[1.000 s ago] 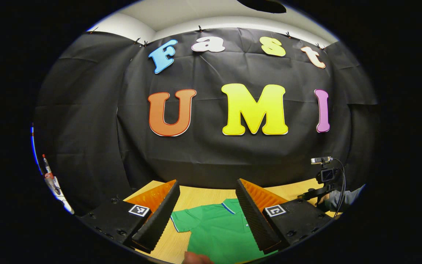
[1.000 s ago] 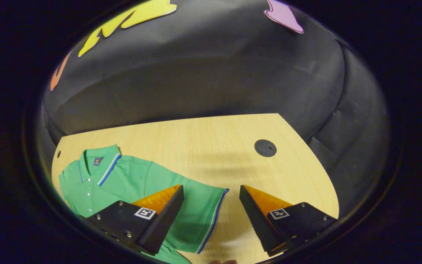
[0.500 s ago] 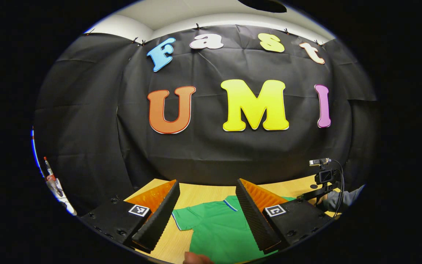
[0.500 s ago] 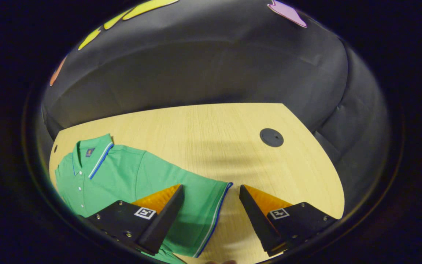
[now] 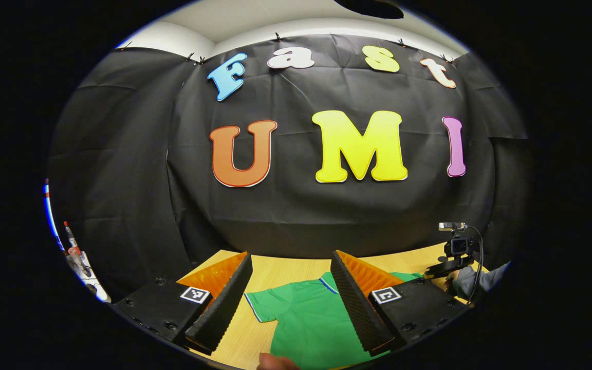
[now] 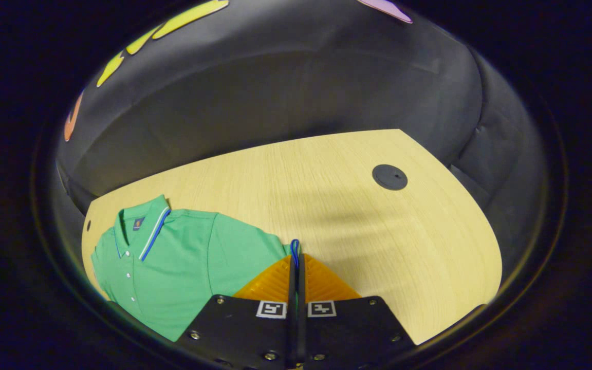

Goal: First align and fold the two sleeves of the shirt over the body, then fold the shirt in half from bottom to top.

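On the pale wooden table, you are only beginning: your right gripper is pinching the green polo shirt's sleeve cuff, your left gripper is hanging spread above it, nothing is folded yet.

Green polo shirt lies flat, collar up, one sleeve cuff pinched.

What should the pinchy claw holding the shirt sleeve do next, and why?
Probably lift a little and carry the sleeve over onto the shirt body. The right gripper is shut on the sleeve's striped edge, and the shirt lies flat on the table with that sleeve not yet folded. The left gripper hangs open above the other sleeve.
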Tool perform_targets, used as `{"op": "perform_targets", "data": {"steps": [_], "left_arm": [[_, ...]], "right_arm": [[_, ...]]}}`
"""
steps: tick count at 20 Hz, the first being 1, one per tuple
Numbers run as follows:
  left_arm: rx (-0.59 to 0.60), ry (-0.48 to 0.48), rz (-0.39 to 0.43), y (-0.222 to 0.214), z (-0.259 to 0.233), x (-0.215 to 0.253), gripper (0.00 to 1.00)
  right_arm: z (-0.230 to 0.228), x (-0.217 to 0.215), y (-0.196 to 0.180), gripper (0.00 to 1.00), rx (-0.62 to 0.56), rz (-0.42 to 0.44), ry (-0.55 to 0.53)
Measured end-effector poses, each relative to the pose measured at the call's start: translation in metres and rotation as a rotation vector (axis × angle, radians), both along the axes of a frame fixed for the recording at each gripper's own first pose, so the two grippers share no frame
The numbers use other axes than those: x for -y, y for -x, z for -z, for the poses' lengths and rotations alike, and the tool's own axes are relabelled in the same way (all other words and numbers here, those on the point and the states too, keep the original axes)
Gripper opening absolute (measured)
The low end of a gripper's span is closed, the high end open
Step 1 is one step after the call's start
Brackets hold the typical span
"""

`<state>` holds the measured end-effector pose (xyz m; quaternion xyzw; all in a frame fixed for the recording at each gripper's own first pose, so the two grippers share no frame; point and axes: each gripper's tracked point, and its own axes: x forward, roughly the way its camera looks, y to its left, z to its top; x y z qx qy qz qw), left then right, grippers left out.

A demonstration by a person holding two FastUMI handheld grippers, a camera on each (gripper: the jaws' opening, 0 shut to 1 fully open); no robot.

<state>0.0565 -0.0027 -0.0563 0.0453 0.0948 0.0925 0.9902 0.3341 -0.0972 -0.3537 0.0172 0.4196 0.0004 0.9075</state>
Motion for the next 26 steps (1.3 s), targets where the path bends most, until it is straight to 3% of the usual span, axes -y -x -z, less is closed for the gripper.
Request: {"op": "perform_targets", "data": {"steps": [8, 15, 26], "left_arm": [[0.004, 0.008, -0.014, 0.007, -0.002, -0.009, 0.98], [0.023, 0.007, -0.024, 0.018, -0.009, -0.018, 0.98], [0.02, -0.003, -0.062, 0.036, -0.013, -0.039, 0.98]], "right_arm": [[-0.029, -0.034, 0.006, 0.01, 0.078, -0.096, 0.037], [-0.055, -0.093, 0.021, 0.01, 0.137, -0.198, 0.019], [-0.055, -0.167, 0.06, 0.01, 0.146, -0.306, -0.014]]}}
